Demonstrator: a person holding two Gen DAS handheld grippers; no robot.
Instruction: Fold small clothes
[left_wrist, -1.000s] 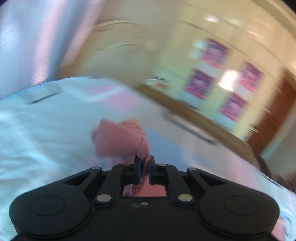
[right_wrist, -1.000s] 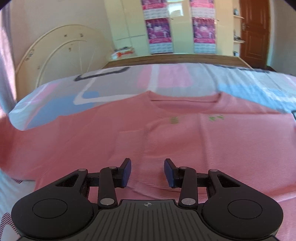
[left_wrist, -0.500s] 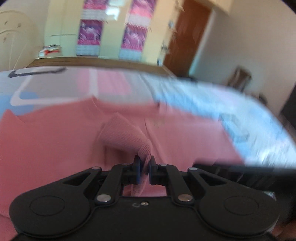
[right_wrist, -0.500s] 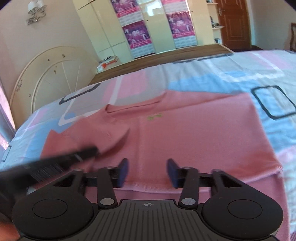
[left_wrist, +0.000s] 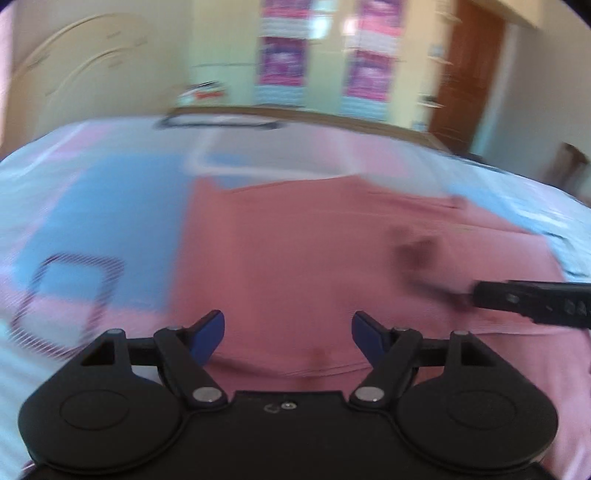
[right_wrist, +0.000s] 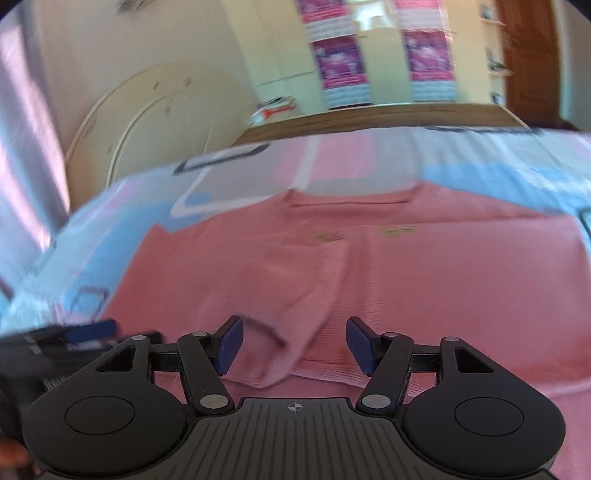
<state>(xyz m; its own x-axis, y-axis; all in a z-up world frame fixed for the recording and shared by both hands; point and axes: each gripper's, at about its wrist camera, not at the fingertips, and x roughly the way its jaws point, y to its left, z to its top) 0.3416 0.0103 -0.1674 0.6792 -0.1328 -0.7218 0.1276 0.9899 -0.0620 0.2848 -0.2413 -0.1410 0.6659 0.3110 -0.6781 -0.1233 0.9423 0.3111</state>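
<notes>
**On the bed: one sleeve in, the rest to fold**

Across the patterned bedspread (right_wrist: 110, 236) our pink top (right_wrist: 443, 280) lies flat; its sleeve (right_wrist: 295, 280) is folded inward; the left gripper (left_wrist: 288, 330) has just opened, empty; the right gripper (right_wrist: 293, 345) is spread too, holding nothing; other sleeve and body remain.

Both views motion-blurred. Salmon-pink knit top (right_wrist: 406, 288): hem hidden behind gripper housings, small green chest marks (right_wrist: 397, 232) unreadable. Purple-and-white wall posters (right_wrist: 336, 70) too smeared to read. Right gripper (left_wrist: 532, 302) cut off by the left view's right edge, fingertips lost in blur. Left gripper (right_wrist: 85, 332) in the right view a dark smear, left edge crops it. Patterned pink-blue bedsheet (left_wrist: 92, 206) streaked, pattern edges unclear.
</notes>
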